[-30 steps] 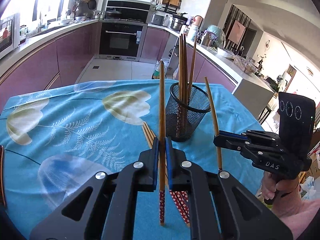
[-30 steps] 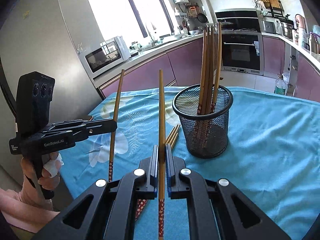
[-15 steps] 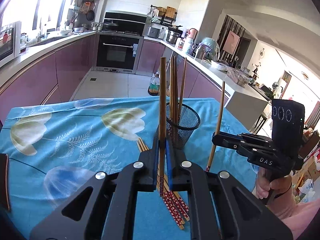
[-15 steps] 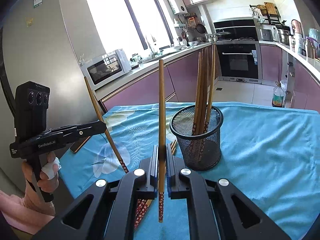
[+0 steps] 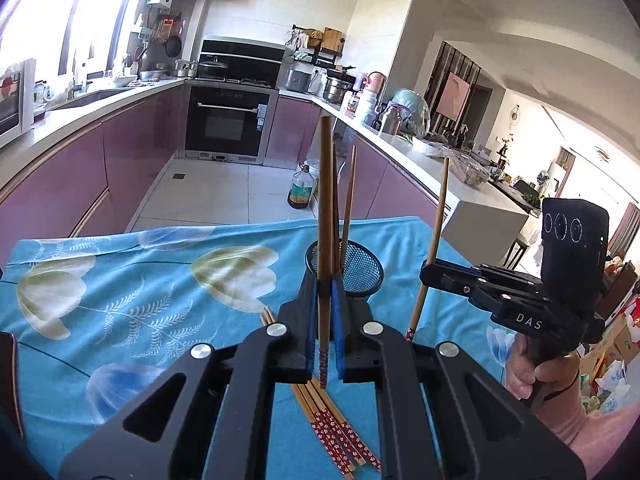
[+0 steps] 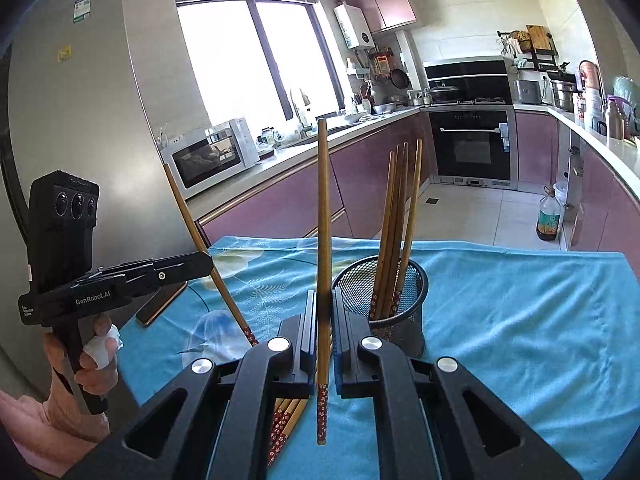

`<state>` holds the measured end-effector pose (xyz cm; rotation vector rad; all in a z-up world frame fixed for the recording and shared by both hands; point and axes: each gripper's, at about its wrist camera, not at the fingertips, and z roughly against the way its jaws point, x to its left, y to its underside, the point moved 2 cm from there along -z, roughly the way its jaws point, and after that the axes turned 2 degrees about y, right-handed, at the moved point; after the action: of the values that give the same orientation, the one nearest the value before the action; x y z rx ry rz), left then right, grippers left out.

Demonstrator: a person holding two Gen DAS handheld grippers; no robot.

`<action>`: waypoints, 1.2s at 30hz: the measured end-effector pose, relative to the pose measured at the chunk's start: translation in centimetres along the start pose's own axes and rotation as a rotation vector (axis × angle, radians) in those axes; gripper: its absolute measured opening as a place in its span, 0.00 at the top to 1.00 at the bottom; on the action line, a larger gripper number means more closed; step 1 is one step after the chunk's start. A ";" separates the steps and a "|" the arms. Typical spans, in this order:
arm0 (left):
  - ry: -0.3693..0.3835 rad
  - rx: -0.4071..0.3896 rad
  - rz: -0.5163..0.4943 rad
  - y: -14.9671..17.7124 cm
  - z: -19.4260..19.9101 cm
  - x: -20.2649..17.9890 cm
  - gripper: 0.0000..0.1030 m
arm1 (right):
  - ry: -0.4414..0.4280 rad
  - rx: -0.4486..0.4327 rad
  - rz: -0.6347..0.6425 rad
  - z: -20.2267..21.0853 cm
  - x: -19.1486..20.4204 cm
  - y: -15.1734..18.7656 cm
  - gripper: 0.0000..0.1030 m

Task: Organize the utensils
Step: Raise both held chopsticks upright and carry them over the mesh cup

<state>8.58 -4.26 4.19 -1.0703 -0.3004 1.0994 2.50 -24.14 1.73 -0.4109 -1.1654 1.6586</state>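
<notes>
My left gripper [image 5: 324, 290] is shut on a wooden chopstick [image 5: 325, 200] that stands upright, its red patterned end hanging below the pads. The right wrist view shows this gripper [image 6: 206, 262] at the left, its chopstick [image 6: 192, 224] leaning. My right gripper [image 6: 323, 300] is shut on another upright chopstick [image 6: 323, 208]; the left wrist view has it [image 5: 430, 270] at the right. Both are raised above the table. A black mesh cup [image 6: 400, 320] just beyond holds several chopsticks [image 6: 394, 216]. Three or so loose chopsticks [image 5: 332, 428] lie on the cloth below.
A blue flowered cloth [image 6: 520, 320] covers the table. A dark flat phone-like object [image 6: 160, 304] lies near the table's left edge. Beyond the far edge are the kitchen floor with an oil bottle [image 6: 548, 216] and purple cabinets. A person's hand [image 6: 96, 364] grips each handle.
Both grippers have risen with their chopsticks, so the cup and the loose chopsticks sit lower in view. The left gripper's chopstick now leans in the right wrist view.
</notes>
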 end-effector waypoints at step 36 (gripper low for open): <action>-0.024 -0.063 -0.075 -7.5 -3.8 -3.1 0.93 | 0.074 -0.128 0.022 -1.7 -1.9 -7.2 0.94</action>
<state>13.95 -9.30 9.31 -1.0932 -0.3933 1.0425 8.44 -24.84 6.52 -0.5632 -1.2189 1.5786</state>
